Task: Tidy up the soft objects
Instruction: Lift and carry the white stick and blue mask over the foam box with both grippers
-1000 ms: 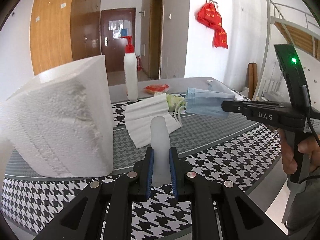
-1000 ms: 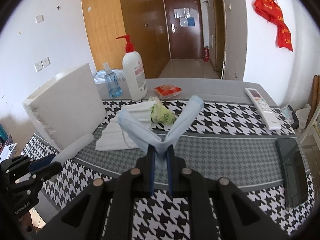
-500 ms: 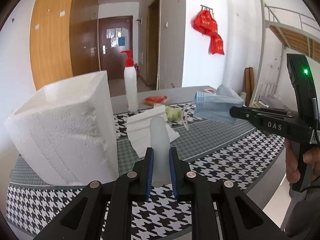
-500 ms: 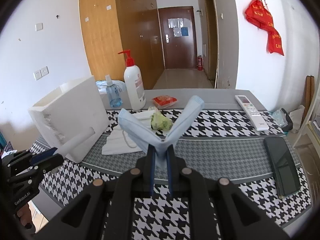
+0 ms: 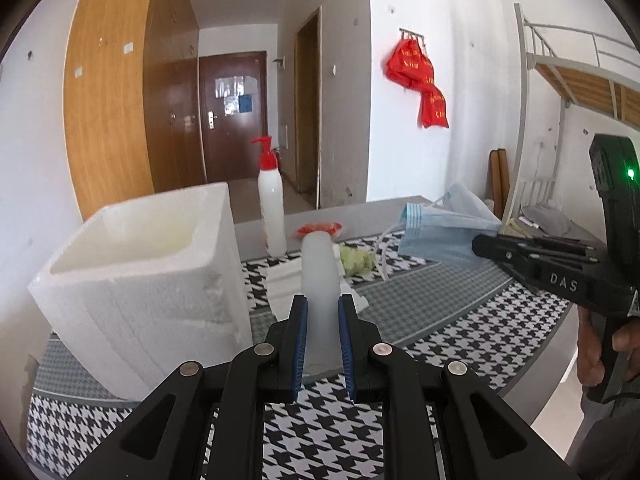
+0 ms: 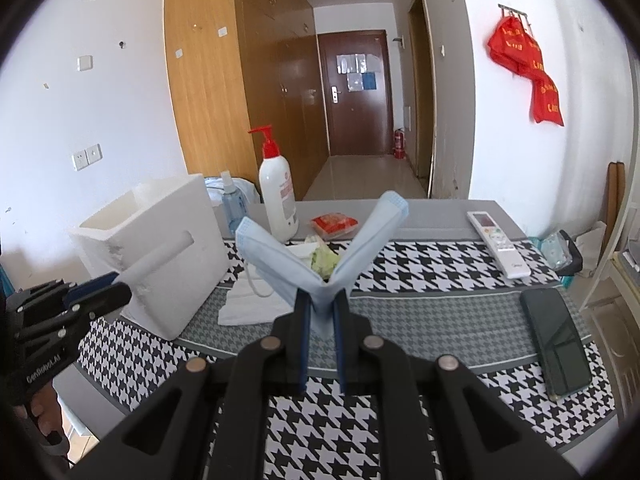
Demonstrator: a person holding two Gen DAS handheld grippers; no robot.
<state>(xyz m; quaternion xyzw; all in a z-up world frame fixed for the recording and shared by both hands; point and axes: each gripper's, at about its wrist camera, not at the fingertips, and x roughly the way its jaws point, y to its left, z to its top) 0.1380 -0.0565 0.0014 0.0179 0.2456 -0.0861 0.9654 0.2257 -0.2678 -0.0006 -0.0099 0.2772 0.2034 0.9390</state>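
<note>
Both tools are clamped on soft things, the left tool [image 5: 322,320] on a pale foam stick [image 5: 318,268] pointing straight ahead and the right tool [image 6: 321,312] on a folded blue mask [image 6: 320,248], with the open white box [image 5: 140,264] nearest the left hand.

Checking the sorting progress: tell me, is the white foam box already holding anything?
No, the white foam box shows only its bare inner walls in the left wrist view.

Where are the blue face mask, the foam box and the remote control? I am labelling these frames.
blue face mask [image 6: 280,264]: right wrist view, its left folded wing.
foam box [image 5: 132,292]: left wrist view, near side wall.
remote control [image 6: 498,242]: right wrist view, middle of its body.
</note>
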